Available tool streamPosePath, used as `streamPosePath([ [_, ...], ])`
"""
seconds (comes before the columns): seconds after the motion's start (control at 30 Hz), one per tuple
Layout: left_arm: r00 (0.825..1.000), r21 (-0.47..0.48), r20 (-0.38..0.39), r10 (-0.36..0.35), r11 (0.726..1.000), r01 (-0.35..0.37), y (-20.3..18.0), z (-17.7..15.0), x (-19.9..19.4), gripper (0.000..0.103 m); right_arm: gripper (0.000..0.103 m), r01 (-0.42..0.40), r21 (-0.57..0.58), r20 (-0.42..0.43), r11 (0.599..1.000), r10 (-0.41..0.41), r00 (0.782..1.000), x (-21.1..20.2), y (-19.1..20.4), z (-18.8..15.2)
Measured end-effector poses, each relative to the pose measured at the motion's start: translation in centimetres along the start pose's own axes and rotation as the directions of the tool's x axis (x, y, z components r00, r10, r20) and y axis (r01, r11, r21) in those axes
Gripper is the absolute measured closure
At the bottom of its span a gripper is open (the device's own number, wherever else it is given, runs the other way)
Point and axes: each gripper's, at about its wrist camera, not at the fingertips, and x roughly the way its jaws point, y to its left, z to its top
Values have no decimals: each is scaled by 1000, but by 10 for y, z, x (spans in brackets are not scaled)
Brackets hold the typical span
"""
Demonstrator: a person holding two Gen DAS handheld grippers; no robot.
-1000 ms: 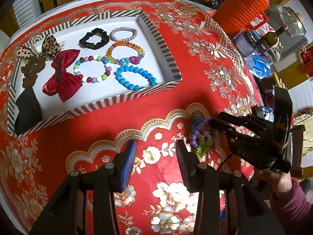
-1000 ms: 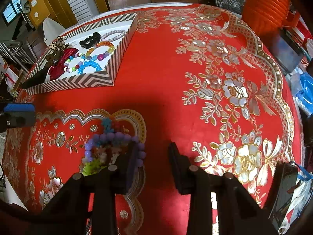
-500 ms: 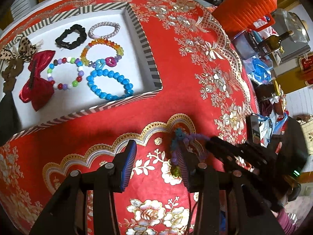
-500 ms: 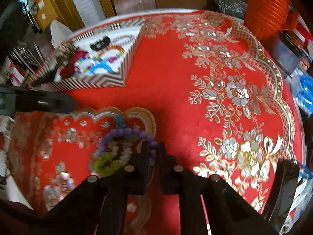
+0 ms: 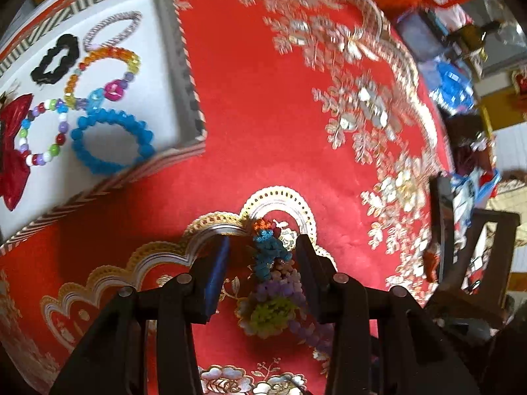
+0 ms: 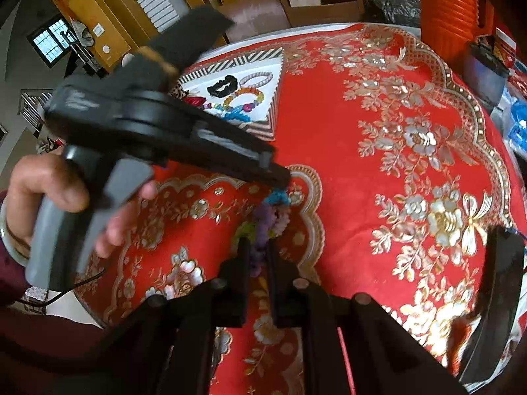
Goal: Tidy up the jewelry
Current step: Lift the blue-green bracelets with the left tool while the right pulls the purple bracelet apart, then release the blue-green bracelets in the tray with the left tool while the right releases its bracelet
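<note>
A purple bead bracelet with blue, orange and yellow-green tassels (image 5: 275, 283) hangs between my two grippers above the red tablecloth. My right gripper (image 6: 257, 251) is shut on the bracelet's purple beads (image 6: 263, 227). My left gripper (image 5: 262, 253) is open, its jaws on either side of the blue tassel. In the right wrist view the left gripper (image 6: 280, 177) reaches in from the left, its tip at the blue tassel. The striped tray (image 5: 184, 65) at the upper left holds several bracelets, a black scrunchie and a red bow.
The red and gold tablecloth (image 5: 280, 105) covers a round table. An orange ribbed jug (image 6: 451, 10) and clutter stand off the far right edge. A chair (image 6: 316, 0) stands behind the table. A black phone (image 6: 494, 302) is at the right edge.
My right gripper has lifted the bracelet off the cloth. My left gripper has moved right and forward so that its open jaws now straddle the blue tassel.
</note>
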Motion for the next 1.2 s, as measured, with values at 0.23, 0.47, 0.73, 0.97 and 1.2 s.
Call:
streamPosePath([
  [0.23, 999, 36, 44, 28, 999, -29, -9, 1, -1, 98, 94, -8, 31, 9, 1000, 8, 1000, -2, -5, -6],
  [0.47, 986, 36, 159, -49, 998, 44, 4, 2, -63, 98, 94, 15, 22, 24, 1000, -15, 1000, -11, -6, -2],
  [0.73, 939, -2, 335, -76, 997, 81, 32, 6, -154, 98, 94, 20, -1, 51, 1000, -20, 999, -18, -2, 21],
  [0.97, 901, -96, 433, 19, 995, 25, 89, -5, -211, 98, 94, 5, -64, 95, 998, 1, 995, -26, 19, 57],
  [1.2, 898, -210, 427, 109, 977, -19, 150, -23, -218, 98, 94, -3, -120, 129, 993, 18, 991, -25, 40, 101],
])
